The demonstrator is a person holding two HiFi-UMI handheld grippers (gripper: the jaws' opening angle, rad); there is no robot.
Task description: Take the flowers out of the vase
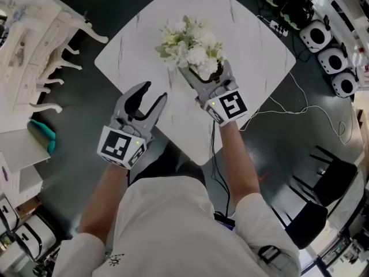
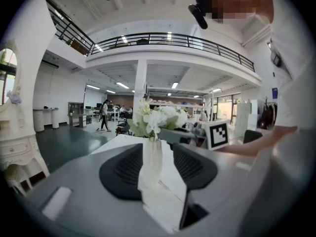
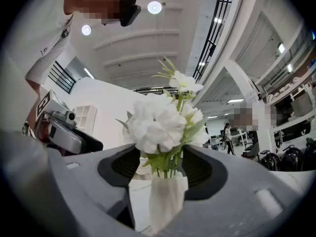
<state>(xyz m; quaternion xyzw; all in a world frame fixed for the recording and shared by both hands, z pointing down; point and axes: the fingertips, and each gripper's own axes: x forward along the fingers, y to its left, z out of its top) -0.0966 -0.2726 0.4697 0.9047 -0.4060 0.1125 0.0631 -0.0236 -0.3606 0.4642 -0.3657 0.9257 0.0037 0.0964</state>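
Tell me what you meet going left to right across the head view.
From the left: white carved furniture → grey left gripper, jaws apart → bunch of white flowers → row of round white-and-black devices.

The table is smooth white marble-look with a faint sheen, the vase frosted and translucent, the flowers matt and cloth-like, the left gripper and right gripper matt grey plastic with black ribbed rubbery pads, the floor dark and slightly glossy.
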